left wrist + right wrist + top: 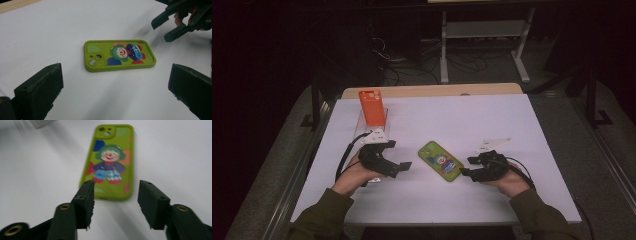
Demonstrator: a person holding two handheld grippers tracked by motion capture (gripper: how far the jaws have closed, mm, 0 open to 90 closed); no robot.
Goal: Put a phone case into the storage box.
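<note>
High view: two phone cases on one white tabletop (512, 125). Green case (441, 161) lies flat between two claws, touching neither. Orange case (371, 106) stands apparently upright at the rear. Left claw (404, 167) and right claw (467, 166) both gape, nothing held.

The phone case (440, 161) lies flat on the table (492, 120), between the left hand-held gripper (404, 167) and the right hand-held gripper (468, 167). Another phone case (371, 106) stands behind, at the far left
</note>
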